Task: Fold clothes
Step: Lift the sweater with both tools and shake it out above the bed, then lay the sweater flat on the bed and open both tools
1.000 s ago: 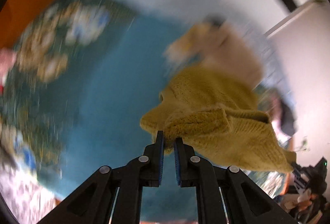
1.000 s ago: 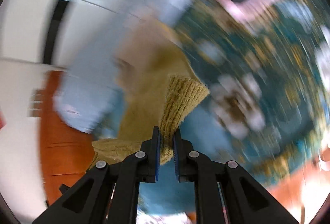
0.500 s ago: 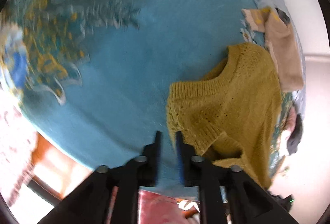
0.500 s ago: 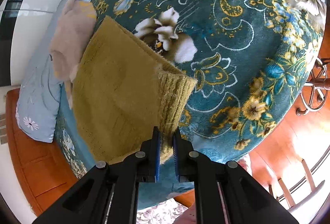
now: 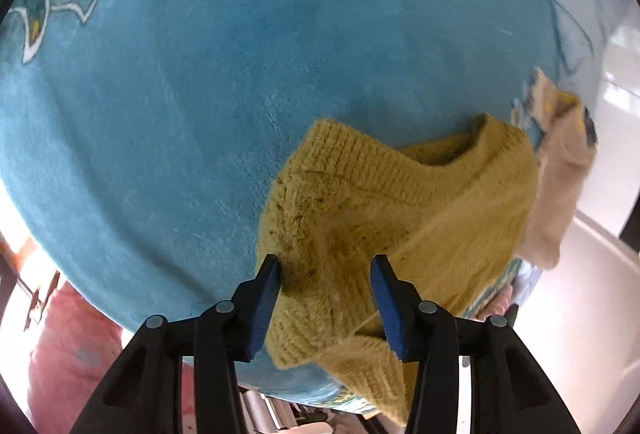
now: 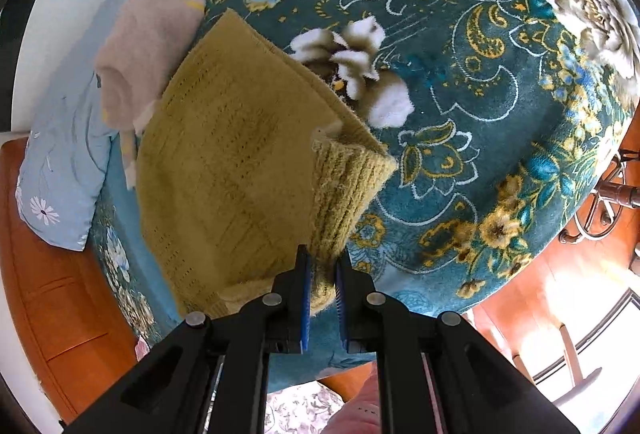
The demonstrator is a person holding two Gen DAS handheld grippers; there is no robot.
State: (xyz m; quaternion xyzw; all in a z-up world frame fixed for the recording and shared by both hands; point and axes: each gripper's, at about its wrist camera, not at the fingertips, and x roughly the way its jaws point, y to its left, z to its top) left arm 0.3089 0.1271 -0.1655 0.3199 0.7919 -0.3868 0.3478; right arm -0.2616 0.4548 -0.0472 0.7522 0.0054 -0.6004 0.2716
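The left gripper (image 5: 325,270) had spread wide over the yellow sweater (image 5: 404,218), releasing it; the right gripper (image 6: 322,266) still pinched its ribbed cuff (image 6: 348,190).

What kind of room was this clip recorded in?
Most likely a bedroom: the yellow sweater lies on a bed with a teal floral blanket, a blue flowered pillow sits at its edge, and a wooden floor shows below.
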